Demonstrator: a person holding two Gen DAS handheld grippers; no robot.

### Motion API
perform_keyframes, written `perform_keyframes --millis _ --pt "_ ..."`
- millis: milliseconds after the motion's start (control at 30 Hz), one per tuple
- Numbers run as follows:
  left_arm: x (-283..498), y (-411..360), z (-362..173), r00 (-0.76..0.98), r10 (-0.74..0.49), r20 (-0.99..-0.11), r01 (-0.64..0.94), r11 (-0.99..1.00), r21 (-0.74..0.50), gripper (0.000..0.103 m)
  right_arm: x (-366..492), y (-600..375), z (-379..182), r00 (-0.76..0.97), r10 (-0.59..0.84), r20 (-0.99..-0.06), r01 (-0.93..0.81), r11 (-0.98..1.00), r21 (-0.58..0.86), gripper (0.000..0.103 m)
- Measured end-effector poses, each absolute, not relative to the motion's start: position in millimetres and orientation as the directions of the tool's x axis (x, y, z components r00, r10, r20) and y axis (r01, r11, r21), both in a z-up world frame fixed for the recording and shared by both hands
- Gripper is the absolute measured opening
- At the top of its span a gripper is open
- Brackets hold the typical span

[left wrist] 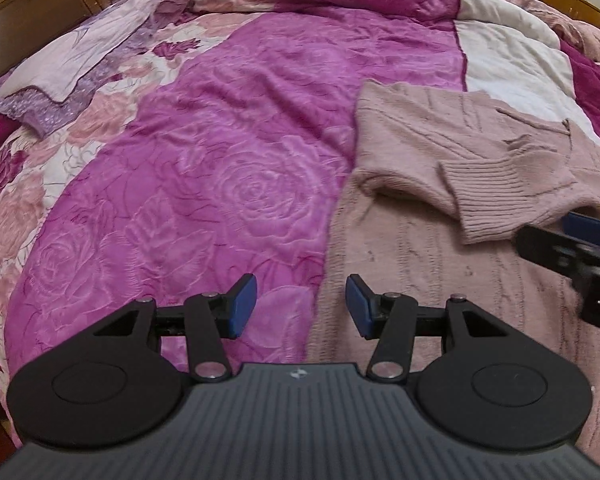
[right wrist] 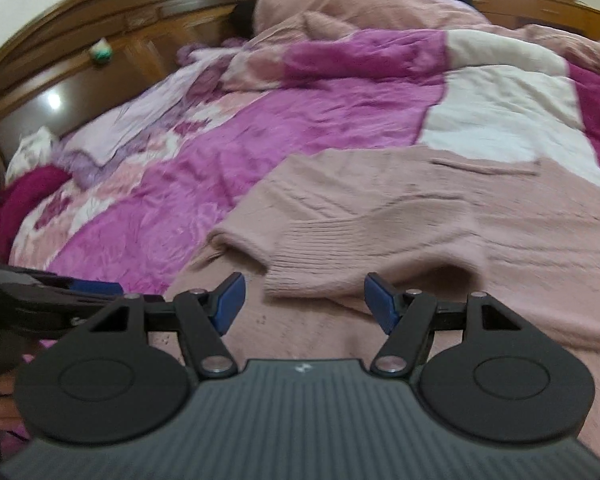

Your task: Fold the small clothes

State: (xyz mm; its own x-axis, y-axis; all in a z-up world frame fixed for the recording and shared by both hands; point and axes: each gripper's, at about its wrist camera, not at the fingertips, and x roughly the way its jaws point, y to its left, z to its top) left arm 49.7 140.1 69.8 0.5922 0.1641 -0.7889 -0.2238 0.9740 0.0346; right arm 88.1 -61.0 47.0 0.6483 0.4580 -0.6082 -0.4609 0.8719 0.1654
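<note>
A pale pink knitted sweater [left wrist: 412, 248] lies on the bed, its sleeve folded across the body with the ribbed cuff [left wrist: 488, 196] on top. My left gripper [left wrist: 302, 306] is open and empty, hovering over the sweater's left edge. My right gripper [right wrist: 304, 304] is open and empty just in front of the ribbed cuff [right wrist: 320, 264]. The right gripper also shows at the right edge of the left wrist view [left wrist: 572, 248]. The left gripper shows at the left of the right wrist view [right wrist: 60, 296].
The bed is covered by a magenta rose-patterned quilt [left wrist: 228, 168] with a white patch [left wrist: 512, 68]. A lilac garment [left wrist: 60, 76] lies at the far left. A wooden headboard [right wrist: 112, 32] stands behind. A bulky pink blanket [right wrist: 360, 4] is heaped at the back.
</note>
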Motion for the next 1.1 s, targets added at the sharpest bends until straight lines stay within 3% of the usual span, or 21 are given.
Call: perform_keyframes --millis 300,367,500,533,733,867,1100 --pt "47 147 68 0.592 0.165 -0.789 -0.237 0.971 0.026 0.057 115 -38 24 0.604 0.457 -0.653 -0.538 0.838 0.089 0.069" --pt "49 146 68 0.593 0.164 -0.788 -0.236 0.972 0.025 0.057 115 -35 24 0.617 0.437 -0.654 -0.551 0.834 0.038 0.061" --pt "50 142 70 0.600 0.155 -0.785 -0.228 0.974 0.018 0.057 119 -40 29 0.652 0.401 -0.643 -0.529 0.849 -0.008 0.021" --pt "50 141 71 0.603 0.154 -0.783 -0.224 0.974 0.019 0.057 121 -45 33 0.655 0.409 -0.635 -0.516 0.856 0.019 0.017" --pt "59 131 85 0.640 0.138 -0.756 -0.194 0.981 0.015 0.057 122 -95 77 0.771 0.386 -0.507 -0.380 0.917 0.120 0.016" --pt "72 119 96 0.675 0.132 -0.726 -0.164 0.986 0.028 0.057 118 -145 102 0.853 0.281 -0.441 -0.239 0.960 0.149 0.016" --pt "107 97 105 0.720 0.109 -0.686 -0.122 0.992 0.030 0.057 117 -222 86 0.871 0.077 -0.486 -0.003 0.989 0.150 0.016"
